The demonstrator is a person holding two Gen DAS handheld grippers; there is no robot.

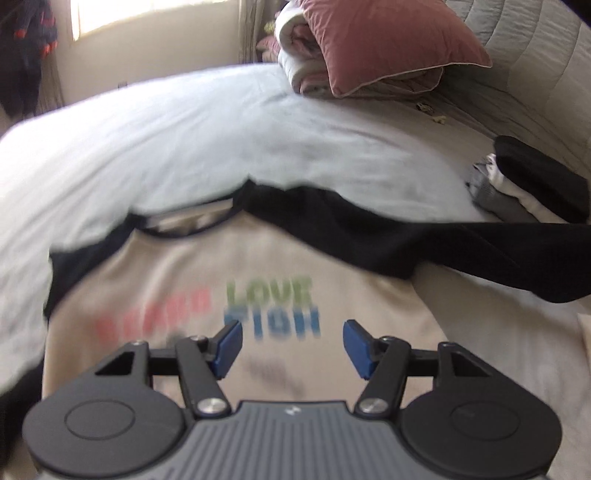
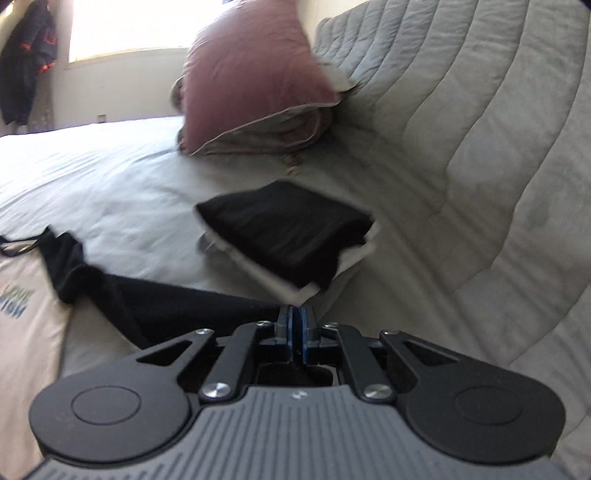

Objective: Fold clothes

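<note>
My left gripper (image 1: 293, 349) stands open, its blue pads (image 1: 229, 347) apart with nothing between them, hanging over the chest of the shirt (image 1: 258, 258). That shirt is a beige raglan with black sleeves and a dark neckline, lying flat and face up on the bed (image 1: 166, 147), with coloured lettering just beyond my pads; only the green word "LOVE" reads clearly, the red and blue words are smeared by blur. One black sleeve (image 1: 498, 254) runs out to the right across the sheet.

My right gripper (image 2: 295, 325) is closed, pads pressed together. The black sleeve (image 2: 177, 306) reaches up to its tips, and dark cloth shows in the gap behind the pads, so I appear to be pinching the sleeve end, though the contact itself is hidden under the fingers. In this view the beige body of the shirt lies at the far left edge.

Just beyond the right gripper sits a stack of folded clothes (image 2: 284, 236), a black piece on top of white ones, resting on the bed near the grey quilted blanket (image 2: 461, 147). Further back a dusty-pink pillow (image 2: 251, 74) leans on rolled bedding. A bright window (image 2: 129, 26) and a dark hanging garment (image 2: 26, 62) fill the far wall.
</note>
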